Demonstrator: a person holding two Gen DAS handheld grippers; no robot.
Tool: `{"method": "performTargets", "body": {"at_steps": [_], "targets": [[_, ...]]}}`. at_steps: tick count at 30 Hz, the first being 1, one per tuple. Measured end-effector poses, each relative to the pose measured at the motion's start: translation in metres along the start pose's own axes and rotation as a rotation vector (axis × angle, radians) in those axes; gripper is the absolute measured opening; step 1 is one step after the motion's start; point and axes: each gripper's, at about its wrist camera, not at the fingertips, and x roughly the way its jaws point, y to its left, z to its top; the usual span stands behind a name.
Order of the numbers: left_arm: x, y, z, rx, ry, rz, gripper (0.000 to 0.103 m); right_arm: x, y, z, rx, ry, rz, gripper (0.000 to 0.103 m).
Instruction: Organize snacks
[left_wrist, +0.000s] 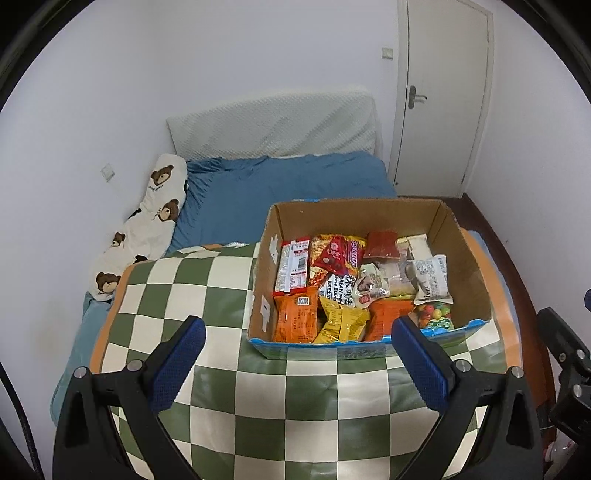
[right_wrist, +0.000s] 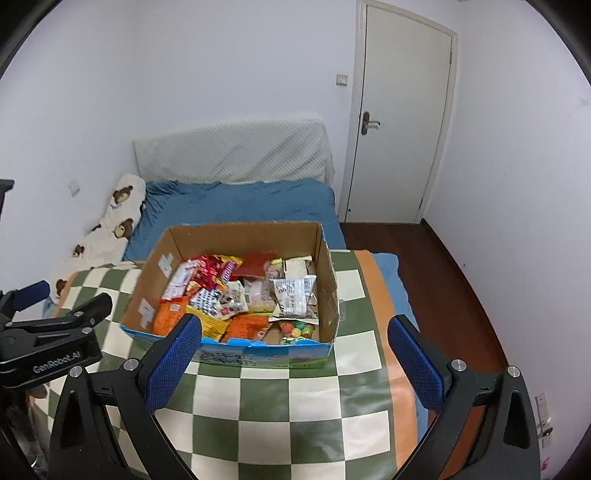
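A: Snacks (left_wrist: 354, 288) where?
B: All heaped in the cardboard box (left_wrist: 369, 210) on the checkered cloth (left_wrist: 207, 288); none on the cloth.
A: Grippers?
B: Left gripper (left_wrist: 298, 356) and right gripper (right_wrist: 294, 356) both spread wide, empty, hanging short of the box.
A: Step?
B: Fits unsorted or already boxed. Can't call the next move.

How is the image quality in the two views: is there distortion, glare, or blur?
Left wrist view: strong fisheye bending, with black corners and a curved door; light is soft and even; the snacks in the cardboard box are sharp. Right wrist view: same bending; a mild sheen lies on the checkered cloth; small print on the packets is too blurred to read.
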Motion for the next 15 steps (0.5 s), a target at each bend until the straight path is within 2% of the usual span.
{"method": "performTargets", "body": {"at_steps": [9, 15], "targets": [[0.035, -0.012, 0.000, 0.014, 0.047, -0.011, 0.103, 0.057, -0.010, -0.007, 0.031, 0.090, -0.006, 0.103], [0.041, -0.018, -0.003, 0.016, 0.060, -0.016, 0.103, 0.075, -0.012, -0.013, 0.035, 0.120, -0.013, 0.103]]}}
